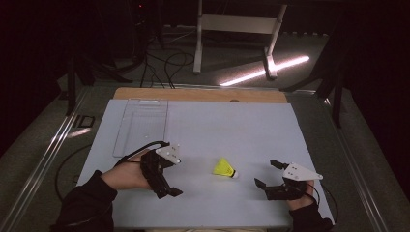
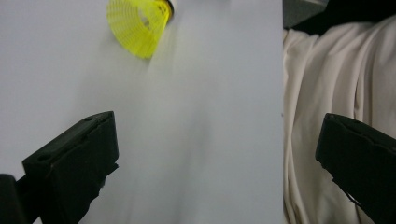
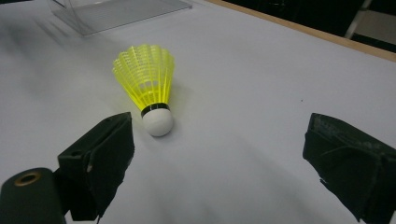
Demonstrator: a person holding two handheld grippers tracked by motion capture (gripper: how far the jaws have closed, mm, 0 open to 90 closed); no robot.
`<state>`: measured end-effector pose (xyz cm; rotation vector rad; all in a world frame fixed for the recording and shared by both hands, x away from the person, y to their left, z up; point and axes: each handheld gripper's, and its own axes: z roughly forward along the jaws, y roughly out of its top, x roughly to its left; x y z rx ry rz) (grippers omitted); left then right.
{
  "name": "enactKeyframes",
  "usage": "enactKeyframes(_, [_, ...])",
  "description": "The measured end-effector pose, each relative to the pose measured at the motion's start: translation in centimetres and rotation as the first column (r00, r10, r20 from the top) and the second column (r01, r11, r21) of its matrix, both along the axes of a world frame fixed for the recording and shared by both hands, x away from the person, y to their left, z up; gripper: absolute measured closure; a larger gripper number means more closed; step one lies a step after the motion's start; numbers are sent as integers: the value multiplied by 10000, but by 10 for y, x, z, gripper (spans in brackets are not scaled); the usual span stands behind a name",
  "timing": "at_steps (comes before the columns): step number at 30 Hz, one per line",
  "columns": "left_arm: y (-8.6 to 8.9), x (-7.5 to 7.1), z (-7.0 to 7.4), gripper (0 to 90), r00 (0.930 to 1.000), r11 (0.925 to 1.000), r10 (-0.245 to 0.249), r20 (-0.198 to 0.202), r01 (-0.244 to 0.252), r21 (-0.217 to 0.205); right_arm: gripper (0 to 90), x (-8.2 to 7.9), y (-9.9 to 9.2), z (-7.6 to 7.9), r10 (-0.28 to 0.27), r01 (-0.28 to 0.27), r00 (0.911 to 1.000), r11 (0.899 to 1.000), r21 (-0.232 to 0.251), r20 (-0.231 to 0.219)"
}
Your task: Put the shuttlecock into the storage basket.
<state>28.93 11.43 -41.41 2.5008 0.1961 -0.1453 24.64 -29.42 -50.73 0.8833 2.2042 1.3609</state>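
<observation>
Right tongs (image 1: pixel 267 175), spread wide and empty, hang low over the bench (image 1: pixel 241 125) just right of a yellow shuttlecock (image 1: pixel 224 168), which lies on its side between the two hands, white cork toward them. Left tongs (image 1: pixel 167 171), also spread and empty, wait at its other side, with a clear tray (image 1: pixel 142 126) beyond. The approach looks under way; the next move calls for closing on the cork or skirt gently.
</observation>
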Motion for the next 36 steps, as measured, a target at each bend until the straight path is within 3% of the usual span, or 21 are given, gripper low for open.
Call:
enactKeyframes(11, [-23,7,-5,1,9988,9990,-360,339,368,-245,91,0,1,0,18,-18,10000,10000,-4,-28])
enactKeyframes(24, [-49,18,-18,1,9980,9954,324,550,-272,-920,90,0,1,-1,34,-34,10000,10000,-8,-50])
enactKeyframes(26, [-52,18,-21,1,9981,9931,450,419,-401,-1101,91,0,1,-1,37,-37,10000,10000,-1,-52])
enactKeyframes(29, [-57,18,-27,1,9996,9885,134,260,-93,-1512,90,0,1,-1,48,-48,10000,10000,5,-52])
enactKeyframes(32, [-59,17,-32,3,9991,9786,-401,149,423,-2013,91,0,1,-1,58,-58,10000,10000,9,-54])
enactKeyframes(36, [-62,19,-41,3,9972,9653,-730,165,748,-2503,91,0,1,-1,65,-65,10000,10000,12,-61])
